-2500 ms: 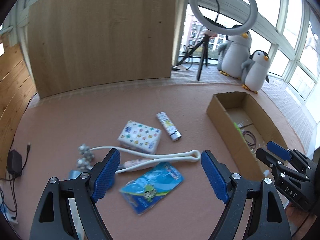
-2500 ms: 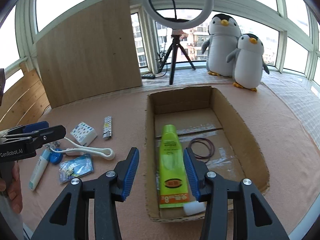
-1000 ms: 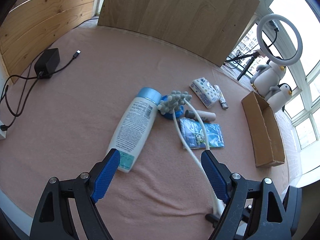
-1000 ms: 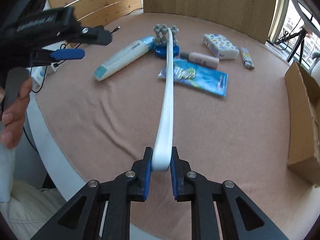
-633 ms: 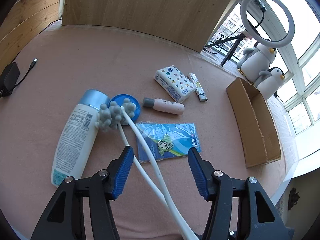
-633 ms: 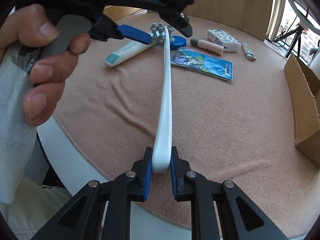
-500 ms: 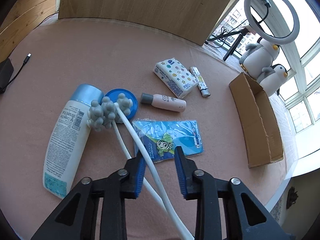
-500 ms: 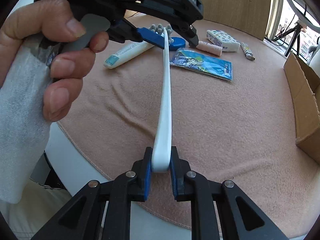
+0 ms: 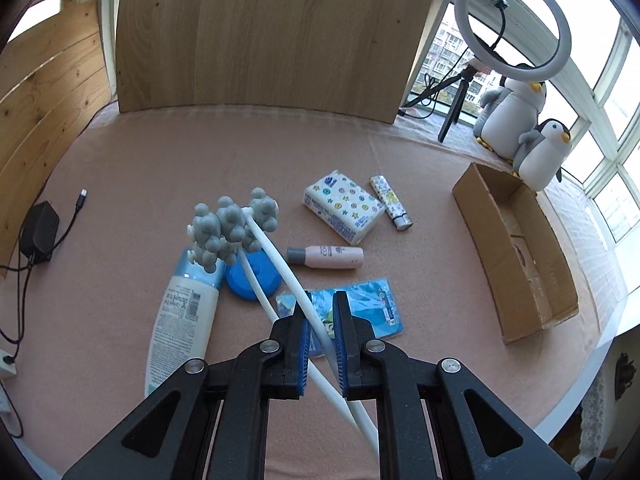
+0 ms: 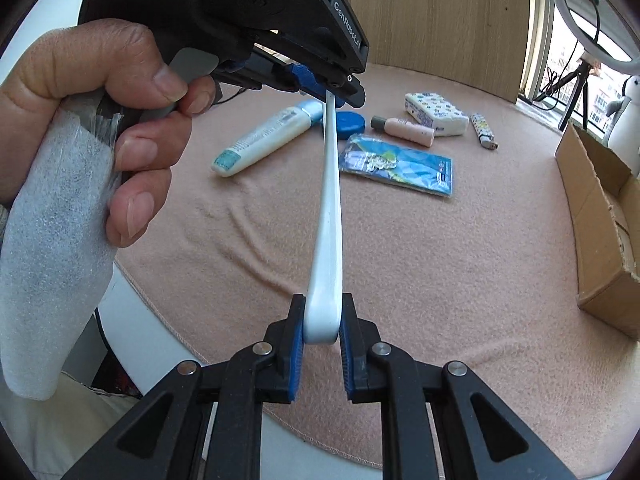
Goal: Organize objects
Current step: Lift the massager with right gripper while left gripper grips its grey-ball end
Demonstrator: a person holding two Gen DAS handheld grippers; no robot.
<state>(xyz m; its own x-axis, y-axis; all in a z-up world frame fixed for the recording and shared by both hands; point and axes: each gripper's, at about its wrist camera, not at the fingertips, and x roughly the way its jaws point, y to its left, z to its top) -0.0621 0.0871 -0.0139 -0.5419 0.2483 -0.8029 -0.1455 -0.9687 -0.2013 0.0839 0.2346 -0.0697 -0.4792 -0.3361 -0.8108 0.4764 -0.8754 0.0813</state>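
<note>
Both grippers clamp the white massager (image 10: 327, 216), left gripper (image 9: 320, 344) mid-arm, right gripper (image 10: 322, 340) at its loop; box (image 9: 520, 256) awaits; most items remain out.

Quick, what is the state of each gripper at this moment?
Left gripper: closed on the two white arms of the massager.
Right gripper: closed on the looped handle end of the same massager.

Left gripper (image 9: 321, 344) is clamping its blue-padded jaws on the long white plastic double-stemmed massager (image 10: 329, 216), partway along it. Right gripper (image 10: 322, 338) is gripping the looped end. Left hand (image 10: 100, 120) is squeezing the trigger.
</note>
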